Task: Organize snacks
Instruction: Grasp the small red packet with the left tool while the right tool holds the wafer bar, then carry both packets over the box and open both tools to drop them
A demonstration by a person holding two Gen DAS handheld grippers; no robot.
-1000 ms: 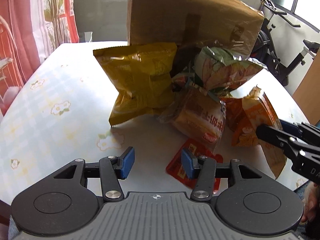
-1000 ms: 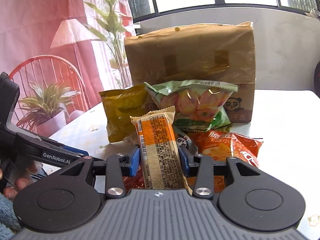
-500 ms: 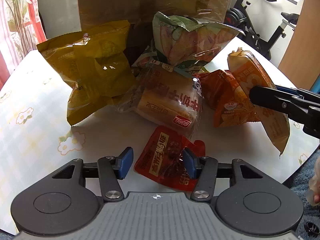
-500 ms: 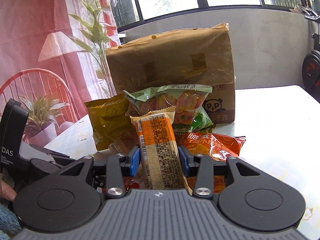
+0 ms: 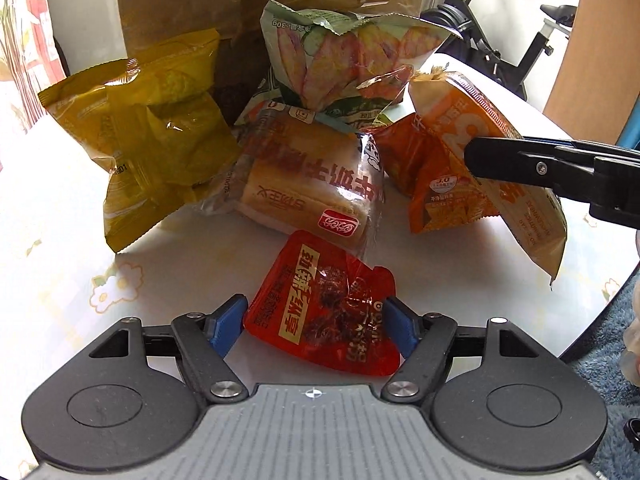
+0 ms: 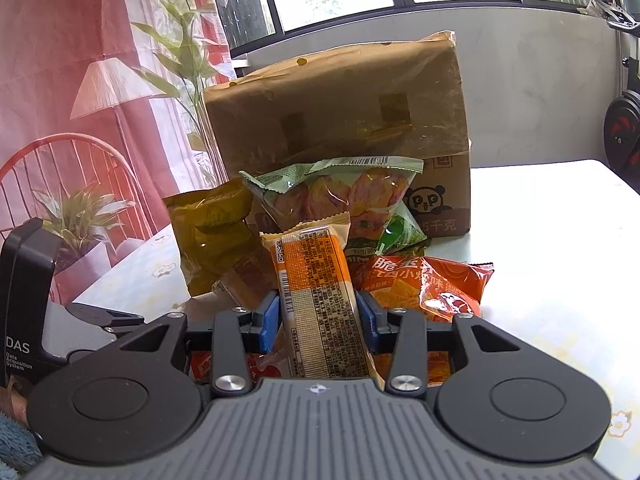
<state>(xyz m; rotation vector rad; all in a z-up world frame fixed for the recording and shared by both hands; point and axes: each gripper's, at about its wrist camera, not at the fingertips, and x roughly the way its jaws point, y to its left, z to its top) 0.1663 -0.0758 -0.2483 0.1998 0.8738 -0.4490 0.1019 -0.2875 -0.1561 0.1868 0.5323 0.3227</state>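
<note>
Left gripper [image 5: 316,322] jaws spread wide, straddling the red pouch [image 5: 326,306] flat on the tabletop [image 5: 60,216]; right gripper [image 6: 319,316] jaws clamped on the upright orange packet [image 6: 320,300] between them.

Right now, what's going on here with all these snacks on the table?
A person is sorting snacks with two handheld grippers. The right gripper is shut on an orange wafer pack, held up off the table. The left gripper is open, its fingers on either side of a red pouch lying flat on the table. The other bags sit piled in front of a cardboard box.
</note>
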